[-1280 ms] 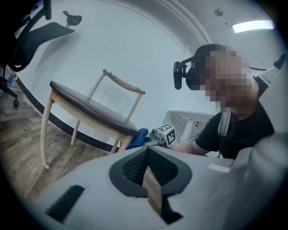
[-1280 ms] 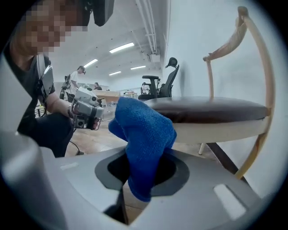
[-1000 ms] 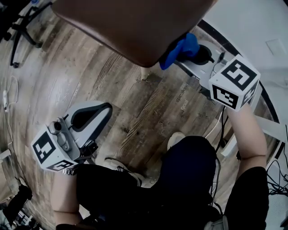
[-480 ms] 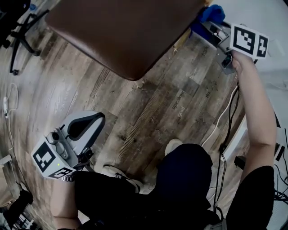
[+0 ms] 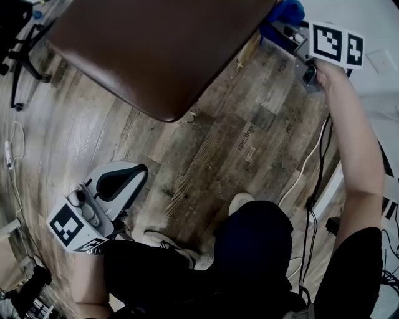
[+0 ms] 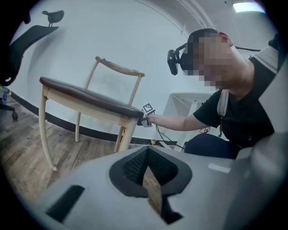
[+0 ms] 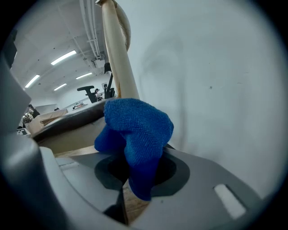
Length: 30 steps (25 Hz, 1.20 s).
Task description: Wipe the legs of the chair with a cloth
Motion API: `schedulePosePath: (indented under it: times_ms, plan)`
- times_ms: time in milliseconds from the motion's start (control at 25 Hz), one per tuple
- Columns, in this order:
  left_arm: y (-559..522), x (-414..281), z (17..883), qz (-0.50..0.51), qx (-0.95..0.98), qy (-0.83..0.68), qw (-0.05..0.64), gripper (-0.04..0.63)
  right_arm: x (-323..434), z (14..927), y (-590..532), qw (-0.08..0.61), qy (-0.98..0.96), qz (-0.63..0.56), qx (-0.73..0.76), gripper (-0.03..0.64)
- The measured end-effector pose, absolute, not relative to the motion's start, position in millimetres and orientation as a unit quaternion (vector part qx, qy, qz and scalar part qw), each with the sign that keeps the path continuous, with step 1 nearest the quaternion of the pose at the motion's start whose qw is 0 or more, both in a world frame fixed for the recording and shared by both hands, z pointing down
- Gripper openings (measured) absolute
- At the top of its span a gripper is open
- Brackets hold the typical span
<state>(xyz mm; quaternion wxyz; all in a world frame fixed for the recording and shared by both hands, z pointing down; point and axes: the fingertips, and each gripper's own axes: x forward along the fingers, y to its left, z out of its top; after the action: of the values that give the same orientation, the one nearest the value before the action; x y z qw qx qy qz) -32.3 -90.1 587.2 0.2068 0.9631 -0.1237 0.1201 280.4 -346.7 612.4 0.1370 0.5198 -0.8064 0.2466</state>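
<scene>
Two grippers are in use, and only the right gripper [image 5: 293,37] is at the chair [image 5: 162,56]. Its jaws are closed on a blue cloth [image 7: 135,134], which bunches up above them and hangs down between them. That covers most of the gap, leaving only a sliver of floor showing below. In the right gripper view a pale wooden post [image 7: 116,58] of the chair rises from behind the cloth. We cannot tell whether cloth and post touch. A white wall [image 7: 216,67] fills the right of that view.

From the head view we see the cloth [image 5: 288,11] at the far right corner of the brown seat, partly cut off by the top edge. The seat hides nearly all of the legs; only a short pale length [image 5: 249,56] shows beside the cloth.

The left gripper [image 5: 128,177] hangs low at the near left, well apart from the chair, over the wood floor [image 5: 212,143]. In its own view the left gripper [image 6: 146,161] has its jaws together with nothing between them. Beyond it we see the whole chair from the side, with the right gripper [image 6: 146,114] small at the top of a leg [image 6: 126,134]. Cables [image 5: 318,180] trail along the floor at the right.
</scene>
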Motion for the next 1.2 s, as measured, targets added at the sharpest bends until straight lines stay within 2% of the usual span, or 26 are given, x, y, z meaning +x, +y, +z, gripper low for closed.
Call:
schedulePosePath:
  times_ms: [240,560,880,1200]
  plan:
    - [-97,-38,598,0.123,0.956,-0.140,0.226,0.000,279,663,-347,0.154,-0.800,0.260,0.518,0.101]
    - [-104,-52,607,0.139,0.942,-0.175,0.249,0.000,279,796,-349,0.186,-0.770,0.322,0.518,0.104]
    - [-106,-58,615,0.160,0.928,-0.205,0.265,0.000,285,931,-346,0.273,-0.714,0.356,0.537,0.101]
    - [-103,-56,617,0.169,0.924,-0.214,0.267,0.000,283,944,-347,0.270,-0.721,0.352,0.533,0.110]
